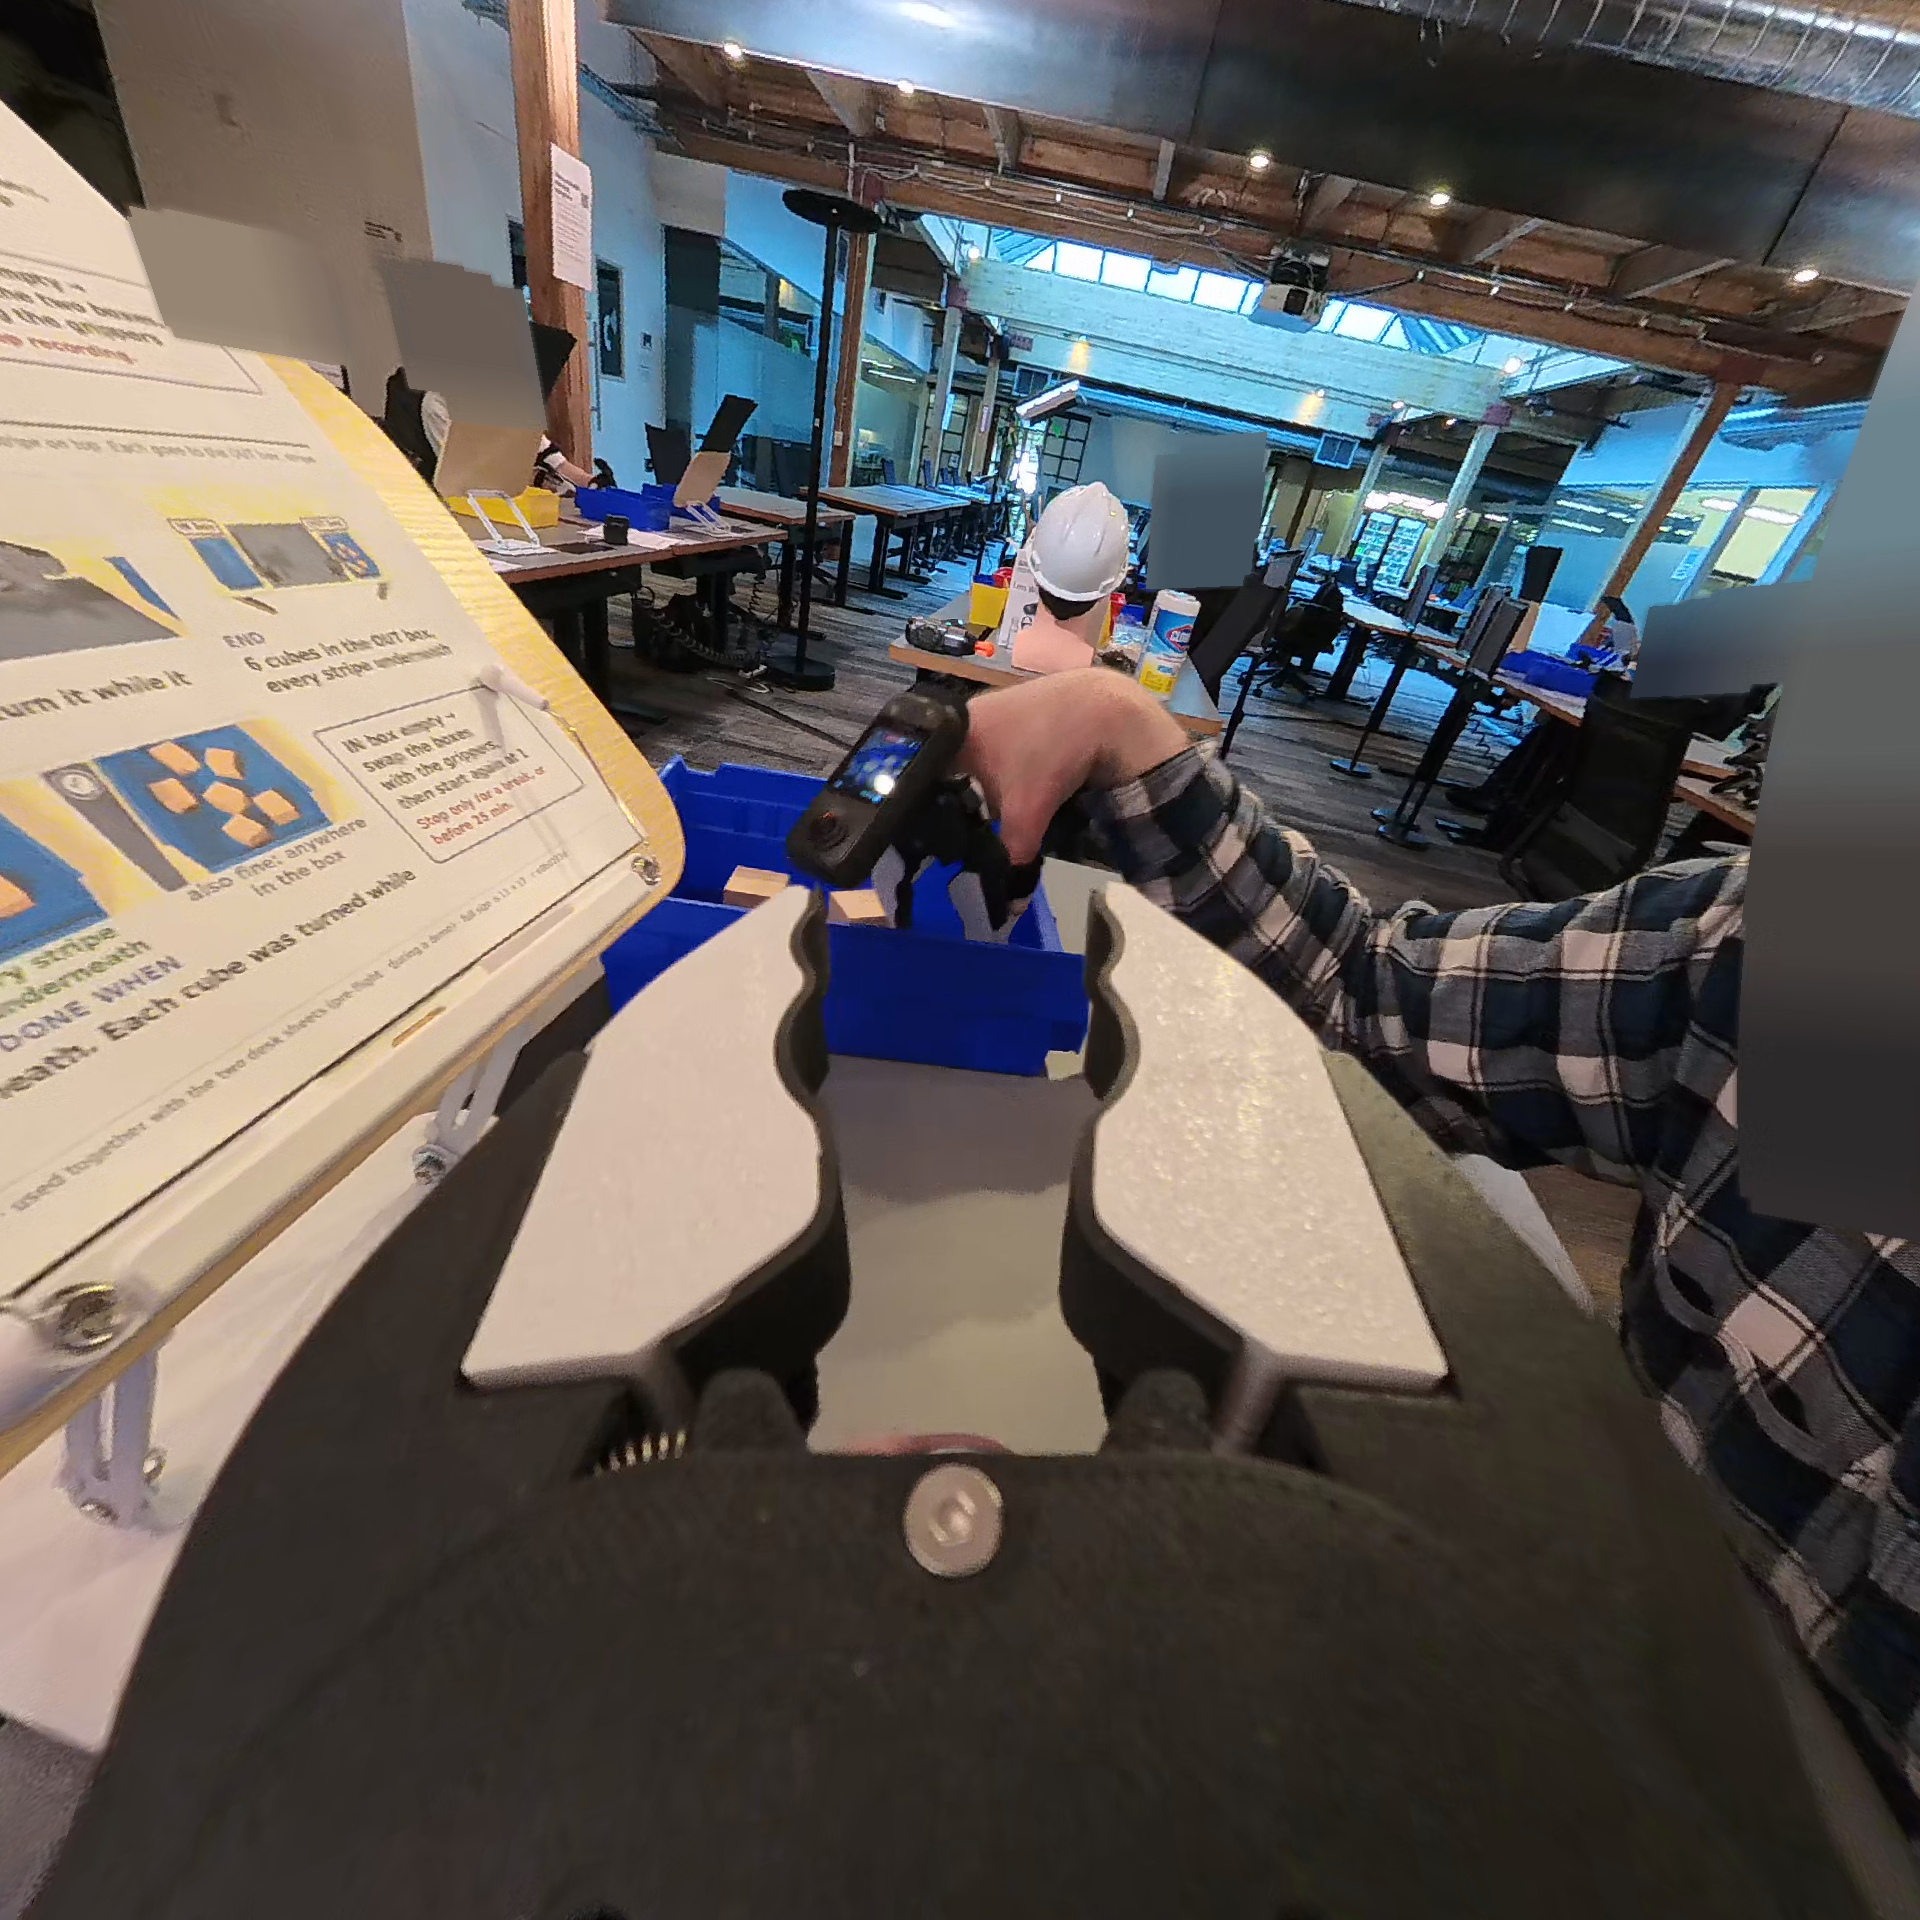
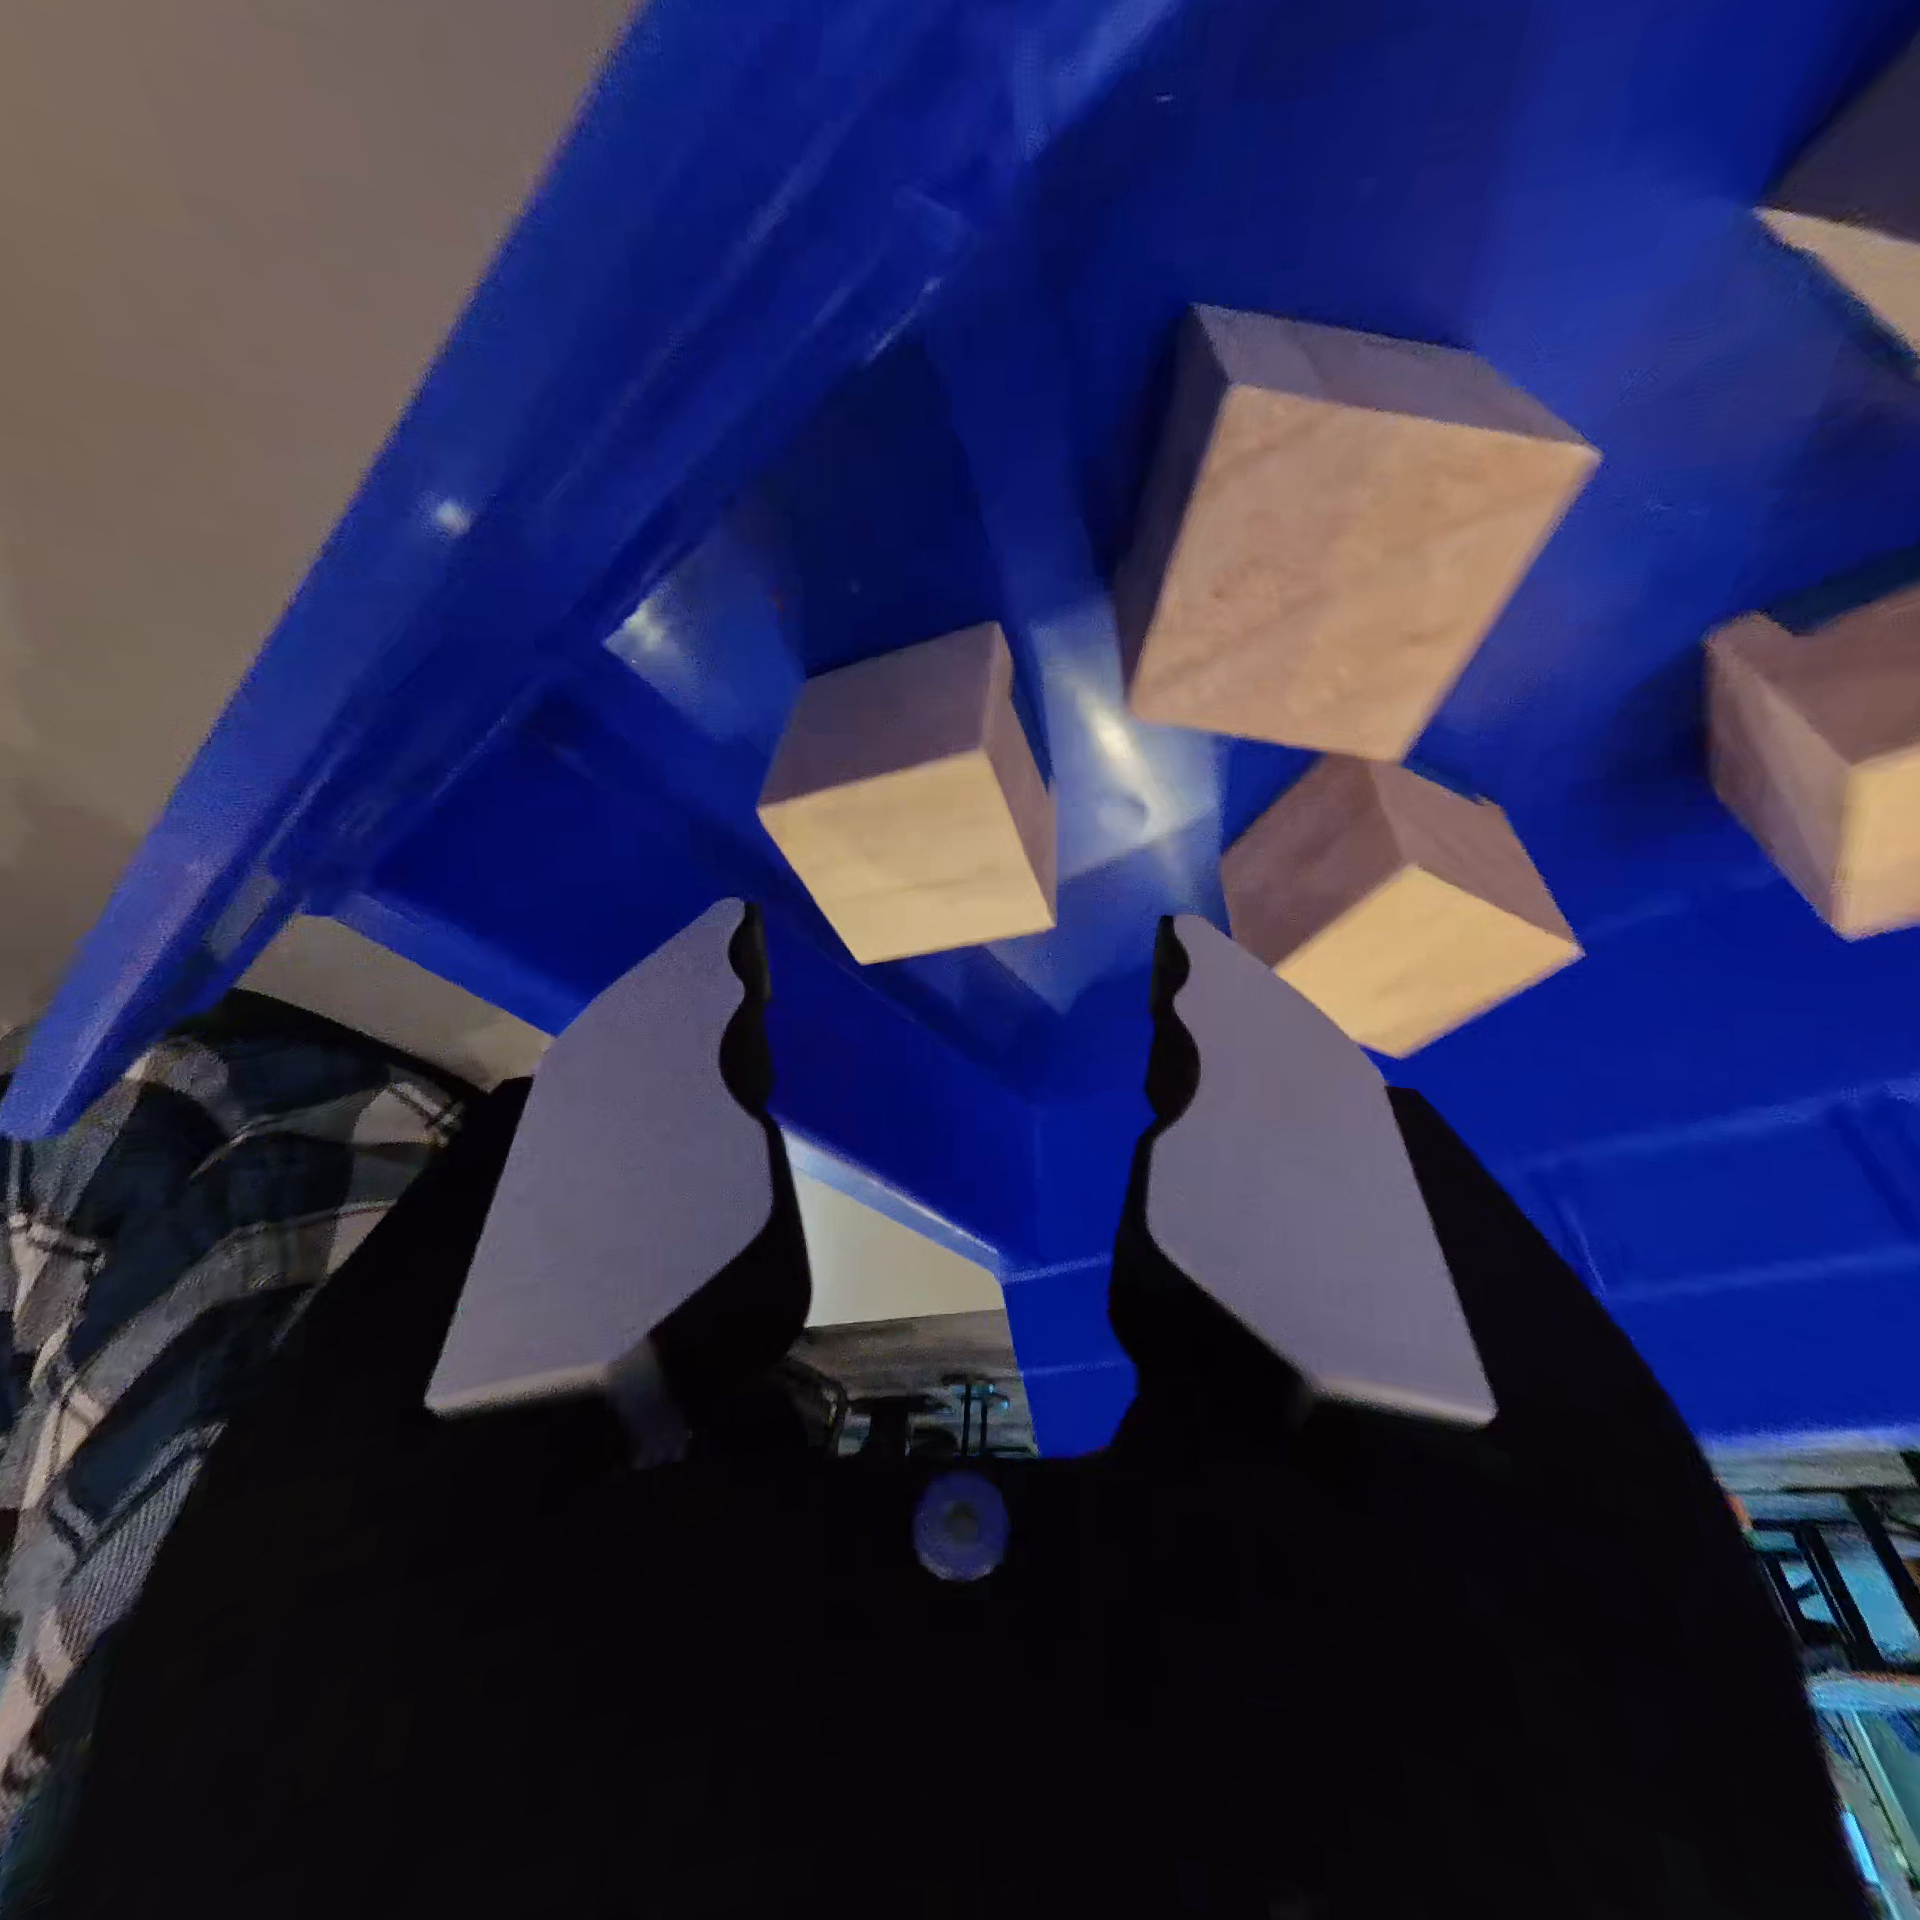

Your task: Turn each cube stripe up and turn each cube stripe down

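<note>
Where grey tabletop [image 1: 940, 1195] meets an open workshop with desks, a blue bin [image 1: 935, 997] holds wooden cubes [image 2: 914, 821]. Right gripper [image 2: 961, 945] hangs inside, jaws spread, gripping nothing; left gripper [image 1: 956, 914] likewise, outside it.

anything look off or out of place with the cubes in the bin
Nothing stands out. The wooden cubes lie loose at mixed angles inside the blue bin, none outside or visibly damaged. The right gripper hangs open over them, holding nothing.
</note>
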A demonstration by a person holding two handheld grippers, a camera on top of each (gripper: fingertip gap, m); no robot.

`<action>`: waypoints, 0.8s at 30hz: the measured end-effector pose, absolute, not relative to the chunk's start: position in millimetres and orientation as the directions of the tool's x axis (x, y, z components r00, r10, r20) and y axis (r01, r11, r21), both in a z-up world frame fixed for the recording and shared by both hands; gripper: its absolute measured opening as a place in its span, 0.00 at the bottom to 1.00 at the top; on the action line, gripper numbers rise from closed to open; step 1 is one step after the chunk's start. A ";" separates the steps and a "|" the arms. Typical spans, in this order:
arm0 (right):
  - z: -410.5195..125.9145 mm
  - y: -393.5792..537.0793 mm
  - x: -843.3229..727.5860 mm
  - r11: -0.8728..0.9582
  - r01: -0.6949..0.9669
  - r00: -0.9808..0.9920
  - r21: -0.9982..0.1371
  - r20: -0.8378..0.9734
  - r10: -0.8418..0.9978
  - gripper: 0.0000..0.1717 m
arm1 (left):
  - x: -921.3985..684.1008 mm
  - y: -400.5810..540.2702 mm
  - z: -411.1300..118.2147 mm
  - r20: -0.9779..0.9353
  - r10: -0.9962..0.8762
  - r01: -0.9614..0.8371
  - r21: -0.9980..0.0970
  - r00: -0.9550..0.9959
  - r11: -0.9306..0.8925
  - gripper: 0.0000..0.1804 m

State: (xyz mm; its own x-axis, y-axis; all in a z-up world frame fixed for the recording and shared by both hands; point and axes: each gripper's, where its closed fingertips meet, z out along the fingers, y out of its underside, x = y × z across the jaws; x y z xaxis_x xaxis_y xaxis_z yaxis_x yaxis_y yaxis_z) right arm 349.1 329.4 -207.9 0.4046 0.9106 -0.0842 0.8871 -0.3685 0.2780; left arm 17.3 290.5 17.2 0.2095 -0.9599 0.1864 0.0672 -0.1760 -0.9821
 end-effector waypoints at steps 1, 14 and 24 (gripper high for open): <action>-202.1 332.8 349.8 -0.380 0.887 0.407 0.261 -0.053 0.912 0.42 | 13.7 293.0 18.3 0.173 -0.958 0.058 -0.985 0.229 -0.164 0.26; -174.1 338.0 323.2 -0.303 0.933 0.288 0.192 0.104 0.952 0.37 | -157.7 399.3 -39.2 -0.435 -0.570 -0.609 -0.779 0.697 -0.150 0.32; -168.8 341.6 307.4 -0.247 0.953 0.220 0.178 0.157 0.963 0.35 | -221.6 436.1 -137.4 -0.530 -0.554 -0.766 -0.481 0.642 -0.427 0.36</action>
